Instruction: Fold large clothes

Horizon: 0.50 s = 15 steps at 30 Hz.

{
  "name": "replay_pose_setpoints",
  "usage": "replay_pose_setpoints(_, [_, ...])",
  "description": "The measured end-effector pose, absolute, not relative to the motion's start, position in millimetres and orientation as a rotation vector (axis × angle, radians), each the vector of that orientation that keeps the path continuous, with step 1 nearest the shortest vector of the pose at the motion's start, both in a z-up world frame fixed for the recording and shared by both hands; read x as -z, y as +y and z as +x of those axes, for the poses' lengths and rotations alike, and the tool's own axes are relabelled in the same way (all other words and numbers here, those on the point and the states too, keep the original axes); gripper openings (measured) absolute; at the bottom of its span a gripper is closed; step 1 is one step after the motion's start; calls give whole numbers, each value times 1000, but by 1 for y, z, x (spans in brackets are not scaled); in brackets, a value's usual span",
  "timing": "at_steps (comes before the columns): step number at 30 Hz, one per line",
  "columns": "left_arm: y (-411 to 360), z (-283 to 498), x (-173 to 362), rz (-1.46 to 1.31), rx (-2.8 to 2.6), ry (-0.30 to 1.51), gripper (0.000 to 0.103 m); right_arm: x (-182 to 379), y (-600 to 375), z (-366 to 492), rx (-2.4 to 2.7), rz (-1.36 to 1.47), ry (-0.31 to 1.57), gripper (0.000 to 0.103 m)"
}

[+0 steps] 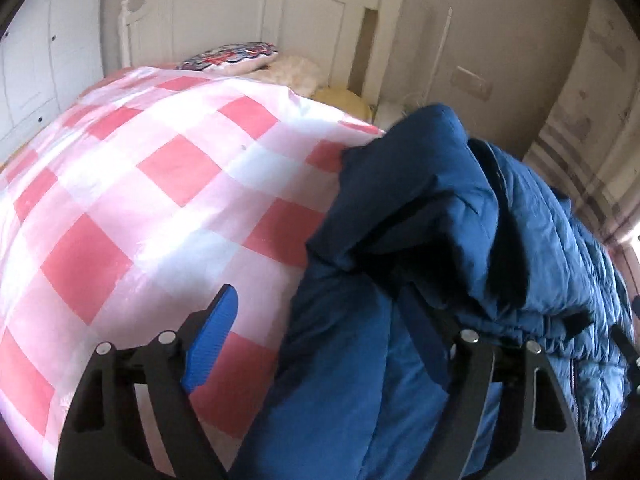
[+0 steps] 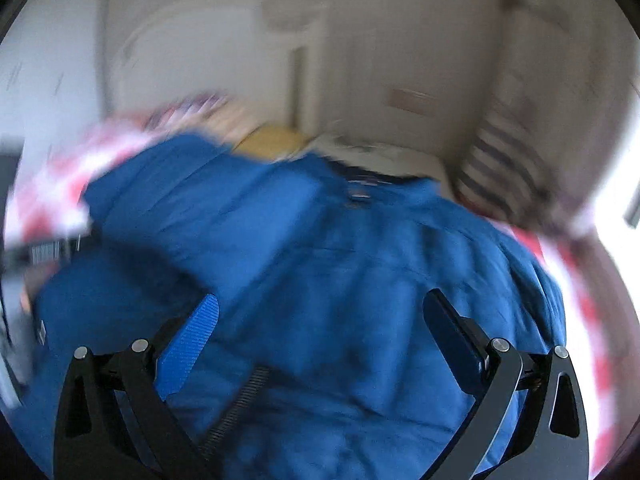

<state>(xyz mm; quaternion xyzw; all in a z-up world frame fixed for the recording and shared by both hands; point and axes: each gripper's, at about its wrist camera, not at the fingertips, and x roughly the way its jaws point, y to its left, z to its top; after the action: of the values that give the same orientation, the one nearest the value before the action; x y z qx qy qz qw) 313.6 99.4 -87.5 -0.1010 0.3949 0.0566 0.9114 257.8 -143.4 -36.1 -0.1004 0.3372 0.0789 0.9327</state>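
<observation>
Left wrist view: left claw point(image 1: 320, 344) spread wide, blue pad of one finger point(image 1: 214, 340) over the checked bedcover point(image 1: 140, 184), other finger half buried against the blue padded jacket point(image 1: 460, 220); nothing pinched, pads not pressing cloth. Jacket heaped on the right half of the bed, a folded-over flap bulging up at centre, quilted part trailing off right toward the bed edge. Pillow point(image 1: 228, 56) and white headboard point(image 1: 256, 12) well beyond, striped curtain point(image 1: 580, 152) at far right. Best bet for this step: pick a clean hem or sleeve edge, not the bulk, close on a single layer, lay flat before creasing. Plenty of bare cover to the left for spreading; right side tight, jacket near the mattress edge, risk of sliding off. Right wrist view: heavy motion blur. Right claw point(image 2: 320, 320) open too, both fingers apart above the jacket point(image 2: 320, 240), nothing between the pads. Jacket fills the middle of the bed, collar end toward the headboard, checked cover point(image 2: 568, 280) showing as a narrow strip at right and a patch at left. Little margin on the right rim; pulling leftward probably safer.
</observation>
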Motion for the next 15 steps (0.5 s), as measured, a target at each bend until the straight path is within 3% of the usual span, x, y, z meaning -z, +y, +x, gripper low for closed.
replay_pose_setpoints(9, [114, 300, 86, -230, -122, 783, 82, 61, -53, 304, -178, -513, 720, 93])
replay_pose_setpoints(11, [113, 302, 85, -232, -117, 786, 83, 56, -52, 299, -219, -493, 697, 69])
replay_pose_setpoints(12, [114, 302, 85, -237, -116, 786, 83, 49, -57, 296, -257, -447, 679, 49])
replay_pose_setpoints(15, [117, 301, 84, -252, -115, 783, 83, 17, -91, 281, -257, -262, 588, 29])
